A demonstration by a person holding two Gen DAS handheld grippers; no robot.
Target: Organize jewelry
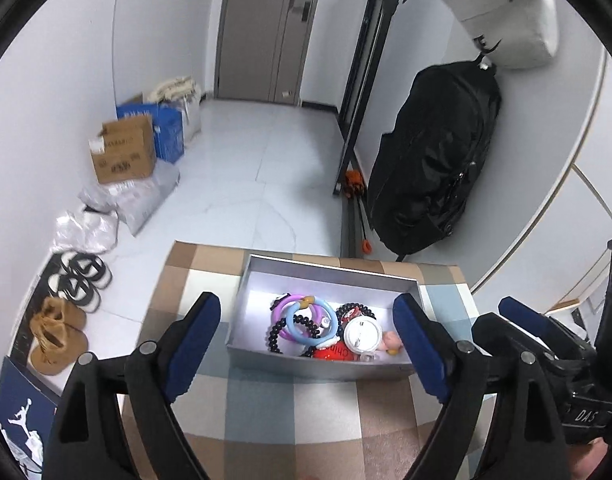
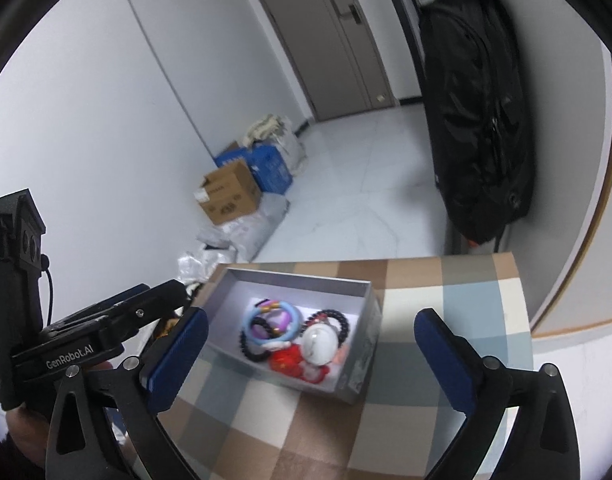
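Observation:
A grey open box point(image 1: 265, 280) point(image 2: 362, 344) stands on a checked tablecloth point(image 1: 289, 404) point(image 2: 426, 296). Inside lie a blue ring point(image 1: 293, 330) point(image 2: 289, 322), a purple ring point(image 1: 279, 312), black bead bracelets point(image 1: 356, 310) point(image 2: 338, 320), a white round piece point(image 1: 362, 336) point(image 2: 320, 344) and a red item point(image 1: 332, 354) point(image 2: 285, 360). My left gripper point(image 1: 310, 344) is open and empty, above the box's near side. My right gripper point(image 2: 310, 354) is open and empty, hovering near the box; it shows at the right of the left wrist view point(image 1: 538, 344).
The table's far edge drops to a white tiled floor point(image 1: 245, 184). Cardboard boxes point(image 1: 123, 152) point(image 2: 229, 196), bags and shoes point(image 1: 61, 320) line the left wall. A black bag point(image 1: 434, 152) point(image 2: 478, 120) hangs at the right wall.

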